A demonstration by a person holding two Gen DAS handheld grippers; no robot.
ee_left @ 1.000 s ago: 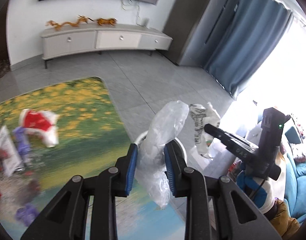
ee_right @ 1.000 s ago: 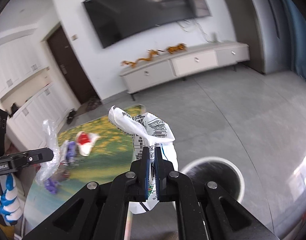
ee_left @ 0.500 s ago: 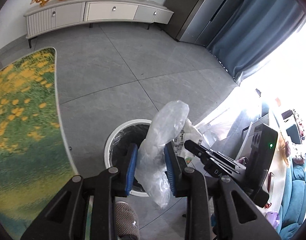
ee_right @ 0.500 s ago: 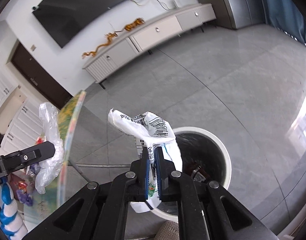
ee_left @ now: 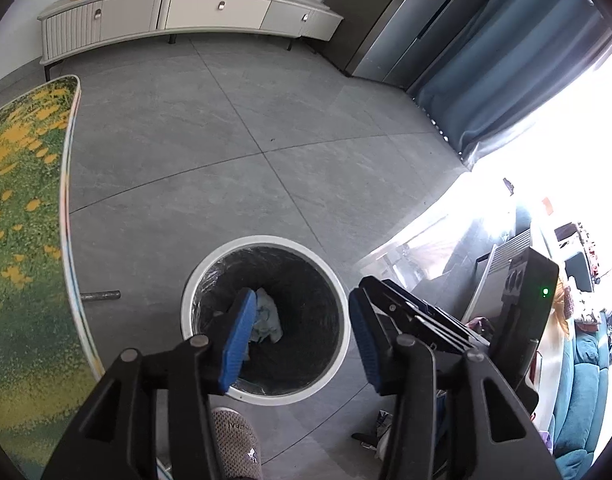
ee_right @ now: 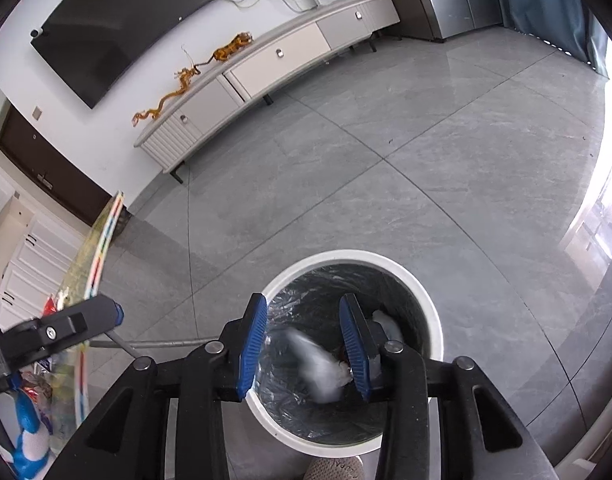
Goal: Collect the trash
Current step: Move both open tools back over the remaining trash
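Observation:
A round white trash bin (ee_left: 265, 242) with a black liner stands on the grey floor below both grippers; it also shows in the right wrist view (ee_right: 434, 320). My left gripper (ee_left: 301, 336) is open and empty above the bin. Crumpled pale trash (ee_left: 267, 316) lies inside the bin. My right gripper (ee_right: 303, 344) is open and empty above the bin. A blurred white wrapper (ee_right: 320, 368) is falling between its fingers into the bin. A second white piece (ee_right: 388, 322) lies inside by the right finger.
The table edge with a flowery cloth (ee_left: 21, 240) is to the left, with more wrappers on it (ee_right: 53, 304). A slippered foot (ee_left: 235, 440) stands beside the bin. A low white cabinet (ee_left: 185, 12) lines the far wall. Blue curtains (ee_left: 506, 60) hang at right.
Both grippers opened over the bin. The clear plastic bag left my left gripper and the printed white wrapper left my right gripper; both dropped into the bin.

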